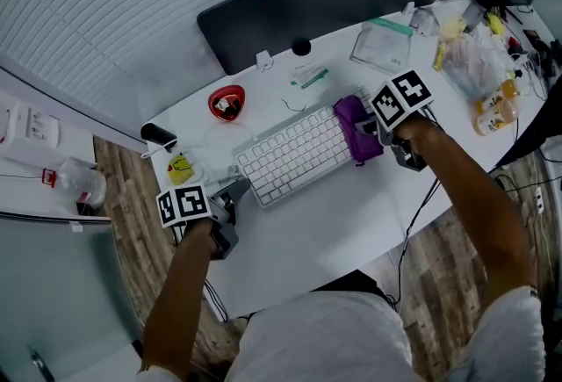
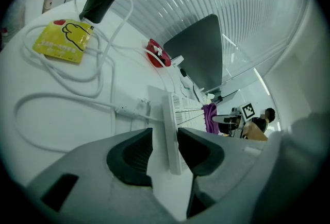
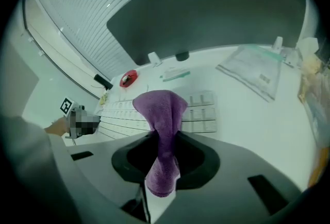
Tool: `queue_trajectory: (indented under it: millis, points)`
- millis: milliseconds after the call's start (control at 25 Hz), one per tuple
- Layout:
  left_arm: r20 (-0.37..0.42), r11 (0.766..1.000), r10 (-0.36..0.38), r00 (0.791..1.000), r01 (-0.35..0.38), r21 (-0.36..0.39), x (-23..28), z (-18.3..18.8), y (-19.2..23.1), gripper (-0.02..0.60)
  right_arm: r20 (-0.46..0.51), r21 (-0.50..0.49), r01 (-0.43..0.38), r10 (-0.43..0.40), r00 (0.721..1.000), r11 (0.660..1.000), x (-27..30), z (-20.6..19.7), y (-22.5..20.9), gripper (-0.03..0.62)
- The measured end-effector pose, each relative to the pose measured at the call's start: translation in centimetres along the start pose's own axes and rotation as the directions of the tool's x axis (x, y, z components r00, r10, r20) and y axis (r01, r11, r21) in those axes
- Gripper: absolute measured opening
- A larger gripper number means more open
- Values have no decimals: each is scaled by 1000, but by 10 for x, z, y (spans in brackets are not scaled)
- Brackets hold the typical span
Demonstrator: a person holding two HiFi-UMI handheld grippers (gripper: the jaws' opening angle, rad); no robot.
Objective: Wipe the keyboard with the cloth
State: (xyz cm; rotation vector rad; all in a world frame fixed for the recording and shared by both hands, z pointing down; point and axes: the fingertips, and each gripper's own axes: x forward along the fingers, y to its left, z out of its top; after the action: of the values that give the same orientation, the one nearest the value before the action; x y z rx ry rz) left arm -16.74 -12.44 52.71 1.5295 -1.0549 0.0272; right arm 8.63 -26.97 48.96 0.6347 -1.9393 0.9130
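While my right tool clamps the purple cloth, the cloth's bunched end rests on the right end of the white keyboard. My left tool pinches the keyboard's left edge, steadying it on the desk. I judge wiping barely begun, with the keys left of the cloth yet to do. Print on the yellow packet beyond the keyboard's left end is too small to read.

— What's on the white table?
— A white keyboard mid-table, a red dish behind it, a yellow packet and looped white cable at its left, and a clear pouch far right.
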Motion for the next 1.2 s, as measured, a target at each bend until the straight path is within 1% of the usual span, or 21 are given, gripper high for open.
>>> queue_trajectory:
  millis: [200, 320, 400, 480, 600, 720, 800, 1000, 1120, 1200]
  points:
    - [0, 1000, 4, 1000, -4, -3, 0, 0, -1, 166, 13, 52, 108, -109, 994, 993, -30, -2, -62, 84]
    - [1, 1000, 6, 1000, -6, -3, 0, 0, -1, 166, 30, 94, 156, -159, 987, 983, -46, -6, -88, 84]
    - [1, 1000, 6, 1000, -6, -1, 0, 0, -1, 166, 48, 116, 162, -168, 985, 980, -54, -8, -94, 84]
    - [-1, 1000, 5, 1000, -5, 1, 0, 0, -1, 166, 72, 122, 143, -152, 986, 982, -59, -7, -86, 84]
    - [-3, 1000, 1, 1000, -1, 3, 0, 0, -1, 166, 114, 93, 80, -90, 989, 992, -62, -4, -49, 84]
    - [-3, 1000, -2, 1000, 2, 10, 0, 0, -1, 166, 152, 42, -14, 8, 988, 999, -55, 0, 8, 84]
    - [-3, 1000, -5, 1000, 5, 14, 0, 0, -1, 166, 163, 9, -83, 81, 983, 996, -43, 0, 51, 84]
    - [-4, 1000, -18, 1000, 18, 18, 1, 0, -1, 166, 121, -51, -236, 240, 963, 970, 5, -17, 155, 84]
    - [-6, 1000, -23, 1000, 24, 20, 0, 0, -1, 166, 90, -56, -299, 303, 949, 953, 36, -30, 202, 84]
    - [-6, 999, -26, 1000, 26, 22, 0, 0, -1, 166, 79, -51, -326, 329, 941, 944, 53, -36, 224, 84]
